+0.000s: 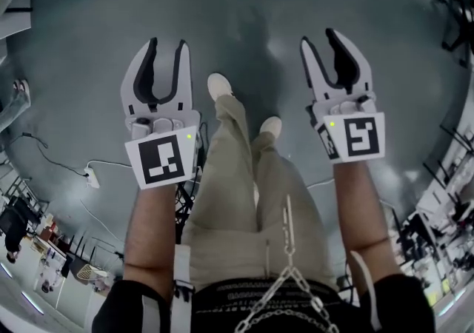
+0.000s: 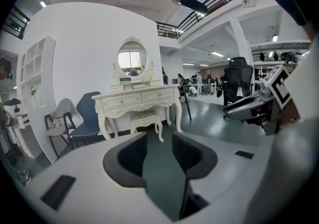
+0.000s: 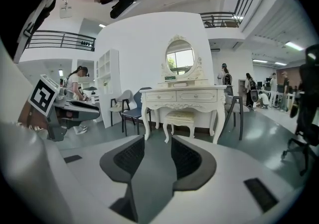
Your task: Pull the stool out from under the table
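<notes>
My left fingers (image 2: 128,157) stand about half apart with nothing between them but grey floor, and my right fingers (image 3: 188,158) are parted the same way, just as bare. So the left gripper (image 1: 164,46) and the right gripper (image 1: 322,39) are both held out in front of me over the glossy grey-green floor (image 1: 244,13), level with each other and carrying nothing. Beyond the tips, well away across the floor, stands the ornate cream-white counter with two drawers and curved legs (image 3: 182,96), an oval mirror in a carved frame (image 3: 179,56) on top of it. The small cream stool with a cushioned seat and carved legs (image 3: 179,116) is tucked between the front legs of that counter, its seat under the drawers. The left gripper view shows the same stool (image 2: 145,117) a little left of my line of reach. A dark blue chair (image 2: 89,113) stands just to the left of the counter. I judge the step in hand is the approach, nothing more. To do it well I should walk up square to the counter front, keep both pairs of fingers parted, and lower them to seat height. A hold on each side of the seat rim would let me draw the stool straight back, clear of the counter's legs.
</notes>
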`<state>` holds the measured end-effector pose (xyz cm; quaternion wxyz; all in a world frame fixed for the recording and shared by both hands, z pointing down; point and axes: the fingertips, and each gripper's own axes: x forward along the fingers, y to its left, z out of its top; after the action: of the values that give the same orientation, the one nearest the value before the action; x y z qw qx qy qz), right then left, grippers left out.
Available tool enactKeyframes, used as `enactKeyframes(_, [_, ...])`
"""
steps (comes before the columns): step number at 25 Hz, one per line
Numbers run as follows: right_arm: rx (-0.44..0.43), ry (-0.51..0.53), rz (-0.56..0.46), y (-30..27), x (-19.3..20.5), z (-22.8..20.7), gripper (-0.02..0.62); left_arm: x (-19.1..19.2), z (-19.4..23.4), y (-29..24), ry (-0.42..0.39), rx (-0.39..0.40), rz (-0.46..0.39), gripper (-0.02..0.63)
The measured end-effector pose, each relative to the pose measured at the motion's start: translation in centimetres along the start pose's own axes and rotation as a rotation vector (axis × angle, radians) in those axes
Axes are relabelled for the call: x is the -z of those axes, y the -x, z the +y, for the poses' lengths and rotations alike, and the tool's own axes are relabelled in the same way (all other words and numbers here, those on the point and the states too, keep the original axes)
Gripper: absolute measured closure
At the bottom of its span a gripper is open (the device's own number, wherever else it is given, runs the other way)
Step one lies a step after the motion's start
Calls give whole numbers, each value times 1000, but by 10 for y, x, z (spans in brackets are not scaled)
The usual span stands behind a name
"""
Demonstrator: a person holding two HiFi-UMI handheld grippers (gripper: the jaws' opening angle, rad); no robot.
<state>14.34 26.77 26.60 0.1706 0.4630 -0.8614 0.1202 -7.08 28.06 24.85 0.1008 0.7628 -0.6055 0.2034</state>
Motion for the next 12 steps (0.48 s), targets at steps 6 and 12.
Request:
enactKeyframes(6, [26, -28, -7, -33, -20, 4, 442, -9, 24, -28, -9, 30, 0, 459])
enactKeyframes(12, [26, 4, -5, -54, -35, 11, 437, -30, 47, -43, -4, 44, -7, 443])
